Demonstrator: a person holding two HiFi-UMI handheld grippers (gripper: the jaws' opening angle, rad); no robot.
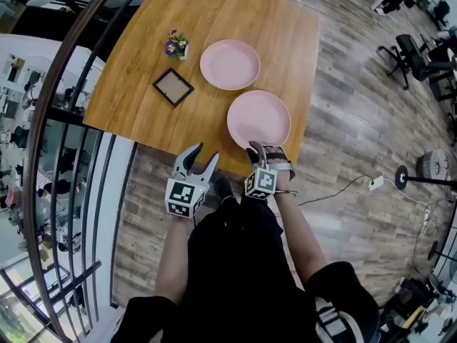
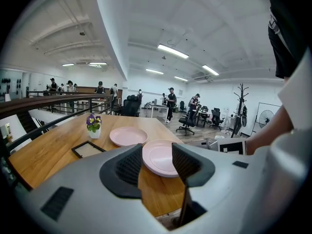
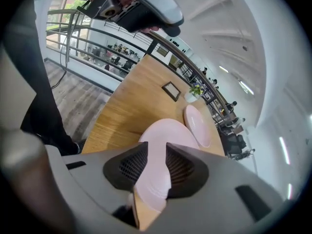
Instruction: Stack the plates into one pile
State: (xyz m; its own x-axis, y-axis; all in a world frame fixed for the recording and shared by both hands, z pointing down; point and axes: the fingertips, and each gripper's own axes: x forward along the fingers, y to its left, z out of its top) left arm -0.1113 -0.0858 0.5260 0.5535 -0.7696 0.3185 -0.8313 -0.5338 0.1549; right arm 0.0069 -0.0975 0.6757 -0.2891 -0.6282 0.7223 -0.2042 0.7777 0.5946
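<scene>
Head view, left gripper (image 1: 202, 152): you hold it low, off the table's (image 1: 136, 56) near edge at 7 o'clock. Its tips point up toward the wood and its jaws are spread.
Head view, right gripper (image 1: 255, 148): your right forearm (image 1: 303, 224) reaches forward. The tips sit at the 6 o'clock rim of the near plate (image 1: 258, 118).
Head view, plates: the near plate lies flat by the table's near right corner. The far plate (image 1: 229, 63) lies flat at its 11 o'clock, just beside it; you cannot tell whether the rims touch.
Head view, other things: a picture frame (image 1: 173, 86) lies flat at 9 o'clock of the far plate. A small pot (image 1: 177, 48) holding purple flowers (image 1: 173, 43) stands just beyond the frame.
Left gripper view, tool: it is released, with the jaws wide apart and only air between the pads. The near plate shows beyond the gap, on the table.
Right gripper view, tool: it is loosened, with the jaws standing apart astride the near plate's rim. One pad is on each side and neither is clamped on it. The plate rests on the wood, with the far plate beyond it at 1 o'clock.
</scene>
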